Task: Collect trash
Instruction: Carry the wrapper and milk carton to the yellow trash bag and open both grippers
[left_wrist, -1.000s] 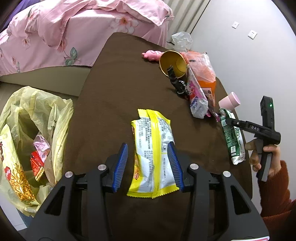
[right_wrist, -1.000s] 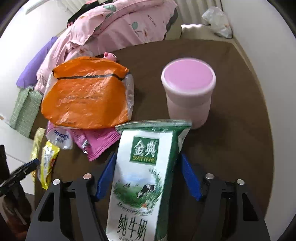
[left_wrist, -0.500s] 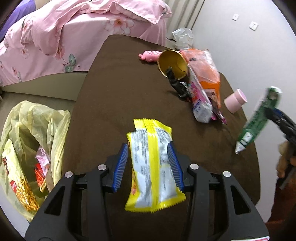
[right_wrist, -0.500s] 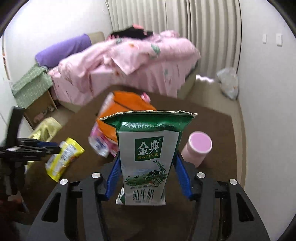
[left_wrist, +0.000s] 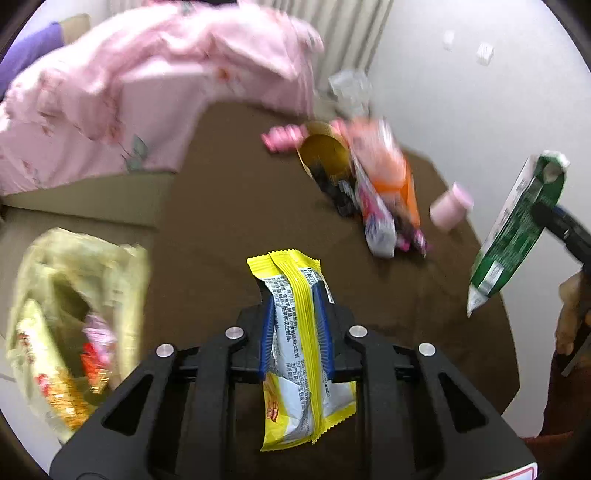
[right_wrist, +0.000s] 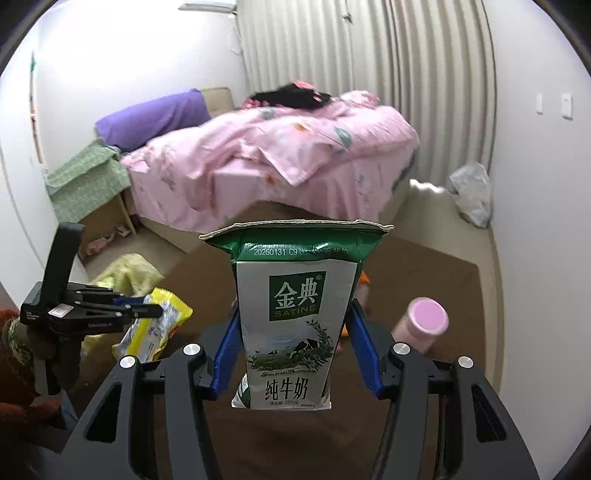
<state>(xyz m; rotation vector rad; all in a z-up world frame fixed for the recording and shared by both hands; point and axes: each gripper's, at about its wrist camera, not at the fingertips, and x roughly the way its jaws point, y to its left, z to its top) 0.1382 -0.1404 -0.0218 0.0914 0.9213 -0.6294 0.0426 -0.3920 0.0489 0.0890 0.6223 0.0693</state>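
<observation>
The left claw (left_wrist: 293, 325) has just been closing, and its blue pads (left_wrist: 266, 334) now pinch the yellow snack wrapper (left_wrist: 299, 354) across its middle. The wrapper hangs lengthwise between the jaws, its top edge poking out ahead of them and its lower end drooping below, lifted clear of the brown desk (left_wrist: 229, 210). In the right wrist view the same wrapper juts from the left claw, held by a hand in a red sleeve (right_wrist: 14, 332).

The right claw (right_wrist: 293, 347) has also been closing and grips the green-and-white milk carton (right_wrist: 295, 317) by its sides. The carton stands upright between the pads with its opened top flap spread wide, raised above the desk; in the left wrist view it hangs tilted at the far right.

On the desk remain a pink cup (left_wrist: 451, 206), an orange packet (left_wrist: 391, 173) over a pink-and-white wrapper (left_wrist: 375, 214), and a gold-lined cup (left_wrist: 325, 157) lying on its side with a small pink toy (left_wrist: 282, 136) just beside it.

A yellow trash bag (left_wrist: 74, 314) with wrappers inside sits off the desk's left edge. A bed with a pink quilt (right_wrist: 280, 147) stands beyond.
</observation>
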